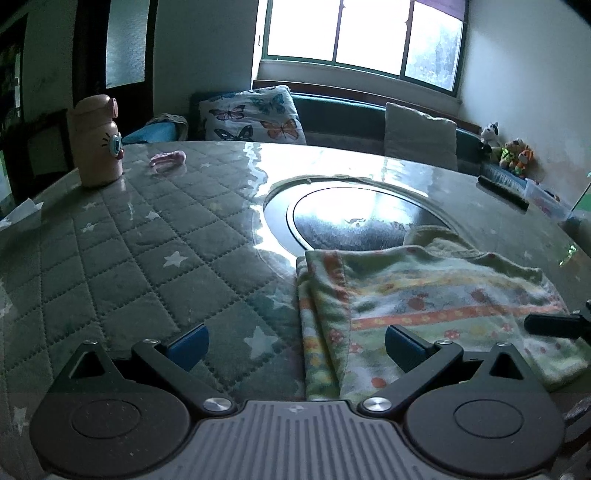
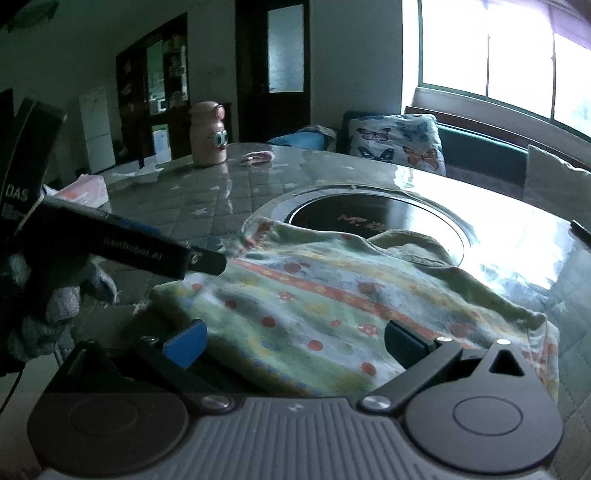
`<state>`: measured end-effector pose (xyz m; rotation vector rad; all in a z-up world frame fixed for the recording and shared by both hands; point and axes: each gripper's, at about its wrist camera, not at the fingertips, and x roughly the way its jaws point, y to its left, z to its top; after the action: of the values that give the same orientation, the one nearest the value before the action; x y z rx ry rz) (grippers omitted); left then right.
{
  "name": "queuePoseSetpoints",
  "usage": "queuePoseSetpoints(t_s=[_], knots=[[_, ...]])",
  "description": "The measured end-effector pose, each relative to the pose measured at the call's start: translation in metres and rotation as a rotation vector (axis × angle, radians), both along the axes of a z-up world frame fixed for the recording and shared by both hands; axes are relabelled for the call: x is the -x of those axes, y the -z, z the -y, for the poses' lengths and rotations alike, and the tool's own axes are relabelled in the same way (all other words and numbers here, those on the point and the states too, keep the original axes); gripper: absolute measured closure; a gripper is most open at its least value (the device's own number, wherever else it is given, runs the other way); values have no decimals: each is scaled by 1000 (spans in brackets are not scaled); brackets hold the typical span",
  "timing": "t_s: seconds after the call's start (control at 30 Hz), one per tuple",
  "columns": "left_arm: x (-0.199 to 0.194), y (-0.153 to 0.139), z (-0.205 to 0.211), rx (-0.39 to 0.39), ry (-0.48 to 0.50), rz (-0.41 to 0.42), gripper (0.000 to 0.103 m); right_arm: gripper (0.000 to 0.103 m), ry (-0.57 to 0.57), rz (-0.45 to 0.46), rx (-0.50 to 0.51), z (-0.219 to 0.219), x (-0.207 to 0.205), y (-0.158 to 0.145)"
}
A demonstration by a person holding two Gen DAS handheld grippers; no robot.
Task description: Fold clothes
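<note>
Here the cloth (image 1: pixel 424 306) lay on the desk (image 1: pixel 129 258), its far edge lapping over the dark round hob (image 1: pixel 354 221) set into the desk's middle. It was a soft, flowered and striped piece, already doubled at least once, to judge by the layered edge on the side away from the window (image 1: pixel 362 33) and by a plain green flap turned up at the hob side.

The left gripper (image 1: pixel 297 341) hovered low at the cloth's near edge with its jaws wide apart and nothing between them; one blue pad (image 1: pixel 188 345) stood over bare quilted desk, the other over the fabric. The right gripper (image 2: pixel 295 341) hung above the cloth's near half, jaws likewise spread and empty, the fabric showing between them. The right wrist view also caught the left gripper reaching in over the cloth's corner, so the two stood close together at the same near edge.

The step in hand looked like a regrasp between folds: neither tool held anything, and the cloth rested loosely, not yet squared. The next move would probably call for both jaws to drop onto the near edge, one at each corner, pinch all layers together, and carry that edge toward the hob. The rumpled flap at the hob side might want smoothing first, or the fold would come out crooked.

Well beyond the hob stood a pink bottle (image 1: pixel 96 142), clear of the work.
</note>
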<state>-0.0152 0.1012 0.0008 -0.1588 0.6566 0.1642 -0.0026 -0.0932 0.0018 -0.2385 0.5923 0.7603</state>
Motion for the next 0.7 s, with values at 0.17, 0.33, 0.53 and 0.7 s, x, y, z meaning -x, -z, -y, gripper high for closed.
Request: queuePoseSetpoints(t_s=[0.17,0.33,0.53,0.7], knots=[[-2,-5,-1,10,5,10,0,0,-30,25,20,-7,5,-3],[-5,-10,-4,22,14,23,1,5,-84,52,40,-16,12,-9],[-9,-14,-9,23,21,33,5,16,-192,83,77,-36,26,-12],[-12,-14,-17,40,19,26,15,27,-274,120,120,-56,36,-8]])
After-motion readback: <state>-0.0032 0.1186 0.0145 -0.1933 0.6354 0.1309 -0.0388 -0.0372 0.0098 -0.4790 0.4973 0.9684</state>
